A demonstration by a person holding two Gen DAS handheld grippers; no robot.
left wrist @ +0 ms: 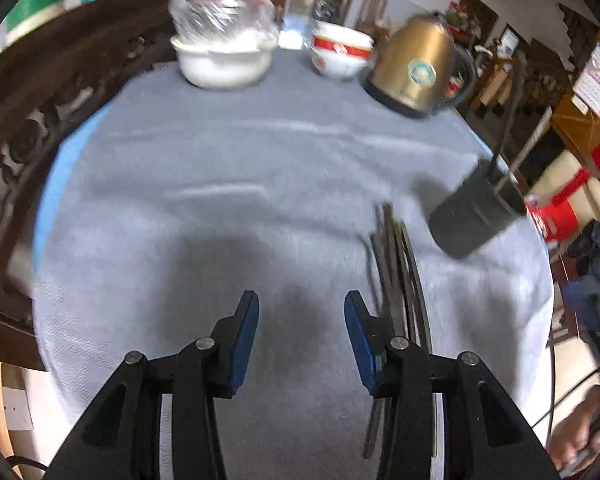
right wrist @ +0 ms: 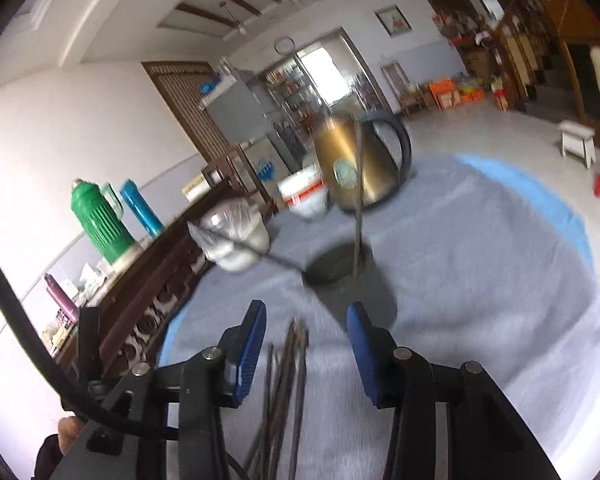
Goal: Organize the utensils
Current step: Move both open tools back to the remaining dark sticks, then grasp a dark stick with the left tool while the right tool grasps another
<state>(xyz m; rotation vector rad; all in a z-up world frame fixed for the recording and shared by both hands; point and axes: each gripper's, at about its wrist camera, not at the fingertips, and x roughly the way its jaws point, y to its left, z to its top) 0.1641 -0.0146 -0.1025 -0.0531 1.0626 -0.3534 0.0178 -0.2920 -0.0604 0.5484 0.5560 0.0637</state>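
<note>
Grey tablecloth, kettle, bowls

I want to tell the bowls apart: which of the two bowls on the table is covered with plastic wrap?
The plain white bowl at the far left has plastic wrap; the other bowl, beside the gold kettle, has a red band and stands uncovered.

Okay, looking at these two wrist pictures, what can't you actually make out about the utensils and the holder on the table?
- Bundle of thin dark sticks on the grey cloth: motion blur merges them, so no count; in the left view the right finger of the left tongs covers part of them.
- Dark round holder cup: contents beyond two upright handles are hidden by its wall.
- Right view: the sticks run off the bottom edge between the right tongs.
</note>
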